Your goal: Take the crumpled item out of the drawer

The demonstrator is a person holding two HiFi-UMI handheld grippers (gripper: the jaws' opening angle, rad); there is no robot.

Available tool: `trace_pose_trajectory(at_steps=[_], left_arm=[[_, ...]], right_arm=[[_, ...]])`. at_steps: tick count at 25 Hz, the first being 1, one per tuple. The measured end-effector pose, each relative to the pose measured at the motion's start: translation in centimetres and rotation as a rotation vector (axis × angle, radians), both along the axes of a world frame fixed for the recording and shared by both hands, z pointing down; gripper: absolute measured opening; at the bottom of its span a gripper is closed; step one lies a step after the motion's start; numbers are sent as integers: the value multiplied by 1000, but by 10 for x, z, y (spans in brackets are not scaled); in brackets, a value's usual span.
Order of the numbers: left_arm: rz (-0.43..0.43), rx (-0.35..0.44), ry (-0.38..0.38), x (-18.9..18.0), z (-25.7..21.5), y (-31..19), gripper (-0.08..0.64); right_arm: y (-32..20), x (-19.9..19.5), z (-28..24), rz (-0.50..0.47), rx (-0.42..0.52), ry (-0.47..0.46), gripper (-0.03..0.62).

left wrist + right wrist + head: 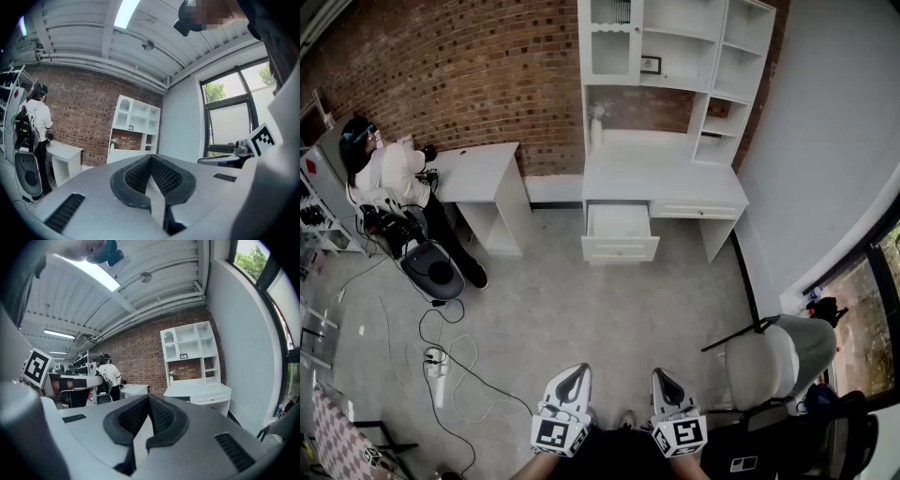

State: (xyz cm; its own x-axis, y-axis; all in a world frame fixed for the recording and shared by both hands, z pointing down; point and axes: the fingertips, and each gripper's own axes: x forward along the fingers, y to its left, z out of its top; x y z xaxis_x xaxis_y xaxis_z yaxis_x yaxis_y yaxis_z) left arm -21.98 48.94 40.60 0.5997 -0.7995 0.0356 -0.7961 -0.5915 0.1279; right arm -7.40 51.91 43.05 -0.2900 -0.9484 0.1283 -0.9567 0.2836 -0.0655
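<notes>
My left gripper [578,369] and right gripper [662,374] are pale grey, wedge-shaped shells. Each has black ribbed pads [164,176] and dark slotted vents [65,212]. Behind each shell sits a white cube [560,433] printed with black square markers. Behind the cubes I seem to wear dark clothing [619,459].

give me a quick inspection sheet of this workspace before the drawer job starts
surface: white desk, top mostly bare; a small thing at its back left, too small to tell
job's things: drawer pulled open, far from both grippers; crumpled item not made out inside
clutter: power strip on the floor at left
grippers: left gripper and right gripper both shut and empty, held low, pointing toward the desk
cables: black cables looping over the floor at left
surroundings: brick wall; person at a side table; chair at right
</notes>
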Motion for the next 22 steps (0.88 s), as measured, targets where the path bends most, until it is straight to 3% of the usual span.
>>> trace_pose_trajectory(at_steps=[13, 22], left_arm=[[2, -6, -5, 17, 1, -2, 24], [-15, -6, -16, 53, 6, -4, 23]], right_arm=[[-2, 8, 0, -32, -6, 4, 11], [-6, 42, 4, -47, 9, 1, 12]])
